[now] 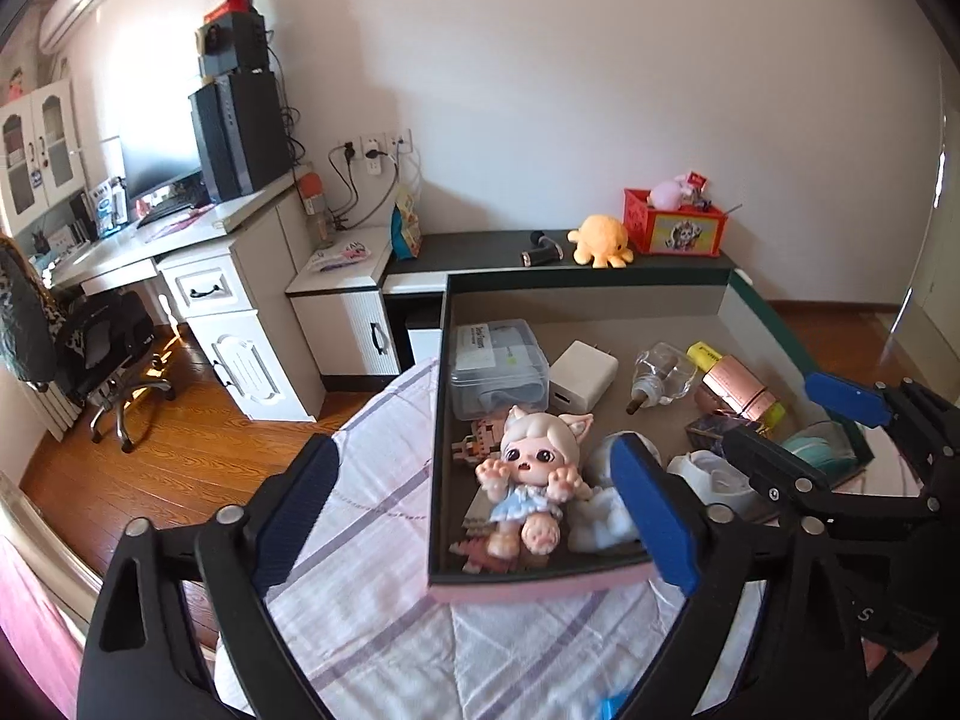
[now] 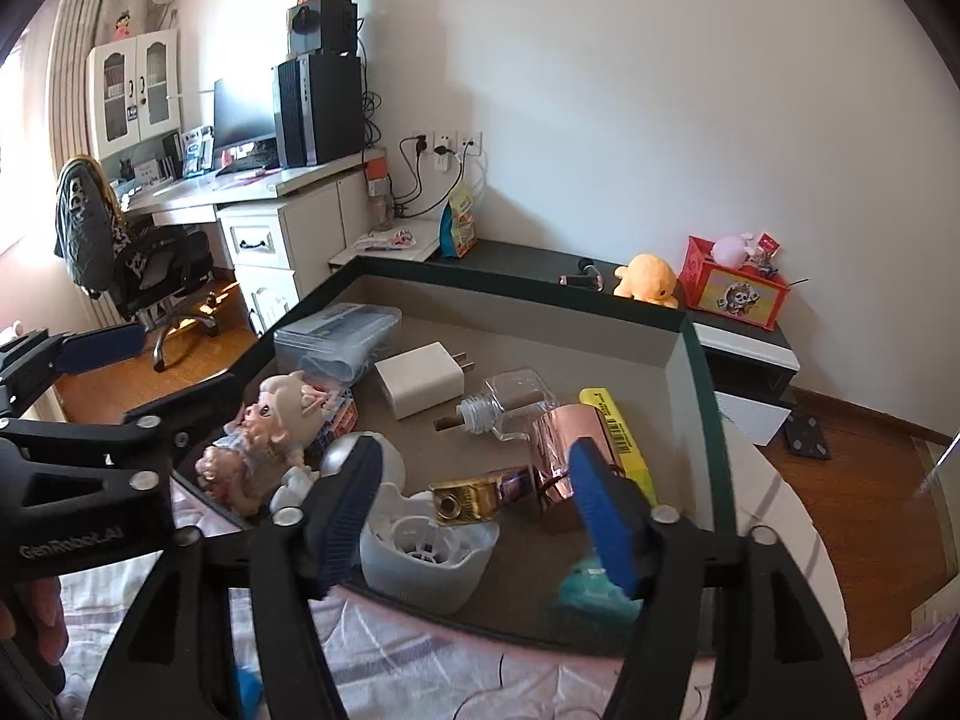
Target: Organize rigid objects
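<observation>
Tray [image 1: 441,420]: shallow grey box on bed, already holds big-eyed cat-eared doll [image 1: 534,474], white charger [image 1: 582,375], other items.
Left gripper [image 1: 474,516]: spread wide, empty.
Right gripper [image 2: 480,510]: spread wide, empty.
Remaining: little, judging by bare bedsheet.

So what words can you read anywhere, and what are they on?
"GenRobot.AI": on the black left gripper arm, seen from the right wrist view.
Label on the clear plastic box: too blurred to read.
Barcode digits on the yellow highlighter pen: too small to read.
Red printed box picture: no readable words.
</observation>
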`<state>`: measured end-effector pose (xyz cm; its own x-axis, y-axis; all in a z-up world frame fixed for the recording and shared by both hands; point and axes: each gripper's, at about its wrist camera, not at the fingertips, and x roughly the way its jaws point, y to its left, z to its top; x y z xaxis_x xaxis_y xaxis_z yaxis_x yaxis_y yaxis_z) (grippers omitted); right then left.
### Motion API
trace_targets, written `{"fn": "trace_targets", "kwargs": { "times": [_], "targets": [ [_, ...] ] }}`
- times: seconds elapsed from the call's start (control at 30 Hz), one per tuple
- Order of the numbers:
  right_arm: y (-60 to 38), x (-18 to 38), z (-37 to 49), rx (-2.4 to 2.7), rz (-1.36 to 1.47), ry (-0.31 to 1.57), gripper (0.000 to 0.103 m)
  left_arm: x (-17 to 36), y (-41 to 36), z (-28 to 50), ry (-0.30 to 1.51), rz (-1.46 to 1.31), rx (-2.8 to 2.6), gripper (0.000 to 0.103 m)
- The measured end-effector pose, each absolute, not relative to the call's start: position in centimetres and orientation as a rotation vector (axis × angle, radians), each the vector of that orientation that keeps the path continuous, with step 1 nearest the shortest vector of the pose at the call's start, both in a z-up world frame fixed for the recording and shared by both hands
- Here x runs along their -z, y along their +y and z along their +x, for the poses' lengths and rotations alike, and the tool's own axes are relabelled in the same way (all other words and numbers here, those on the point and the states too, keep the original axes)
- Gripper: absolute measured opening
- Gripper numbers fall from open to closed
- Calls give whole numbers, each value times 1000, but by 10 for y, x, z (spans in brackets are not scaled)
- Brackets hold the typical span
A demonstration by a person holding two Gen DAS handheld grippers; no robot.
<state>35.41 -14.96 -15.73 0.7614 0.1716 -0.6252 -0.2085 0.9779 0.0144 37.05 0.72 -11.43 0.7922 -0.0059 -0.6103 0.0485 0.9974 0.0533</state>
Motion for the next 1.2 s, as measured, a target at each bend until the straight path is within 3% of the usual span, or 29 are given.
{"fn": "trace_targets", "kwargs": {
  "times": [0.27, 0.47, 0.53, 0.87, 1.2],
  "targets": [
    [-160, 106, 271, -172, 21, 525, 80, 68, 11, 277, 483, 44, 19, 103],
    [-157, 64, 186, -84, 27, 363, 88, 36, 12, 197, 356, 36, -4, 103],
    [-156, 55, 161, -59, 21, 316, 103, 29, 13, 173, 330, 33, -12, 103],
    [-151, 34, 56, -16, 8, 177, 103, 12, 14, 76, 197, 23, -12, 103],
    [-147, 21, 7, -8, 20, 108, 103, 1, 14, 27, 114, 26, -30, 103]
  ]
}}
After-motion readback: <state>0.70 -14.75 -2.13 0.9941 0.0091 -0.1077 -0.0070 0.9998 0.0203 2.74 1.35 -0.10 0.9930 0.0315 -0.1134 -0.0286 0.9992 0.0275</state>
